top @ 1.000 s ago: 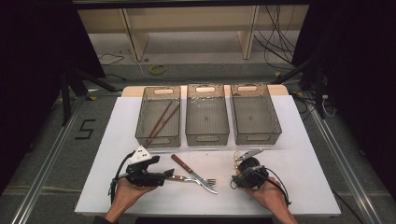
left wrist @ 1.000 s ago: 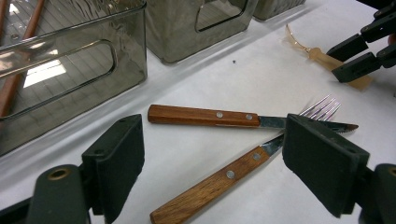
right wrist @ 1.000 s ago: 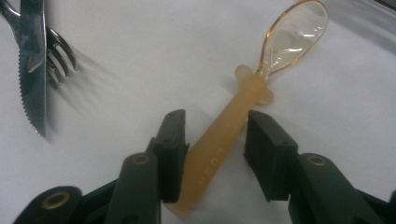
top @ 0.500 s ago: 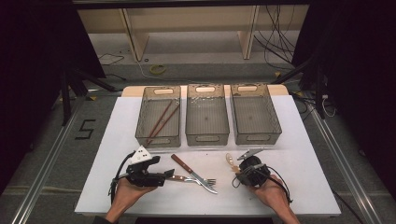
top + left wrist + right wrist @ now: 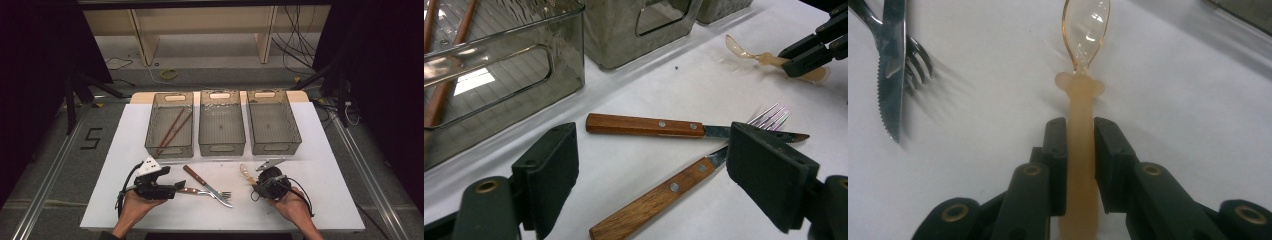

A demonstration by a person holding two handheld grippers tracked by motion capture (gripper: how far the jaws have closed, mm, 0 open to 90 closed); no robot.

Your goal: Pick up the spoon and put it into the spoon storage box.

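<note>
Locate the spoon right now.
High view: spoon lies front right on the table, handle clamped in the right tongs, right of the fork.

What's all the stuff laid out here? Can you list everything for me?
Bins: three, smoky clear plastic, in a row at the table's far side.
Chopsticks: two, reddish brown, in the left bin.
Knife: one, wooden handle, on the table at front centre.
Fork: one, wooden handle, crossing under the knife.
Spoon: one, translucent amber, front right.
Table: one, white.
Left gripper: black fingers open around the fork handle.
Right gripper: black fingers shut on the spoon handle.
</note>
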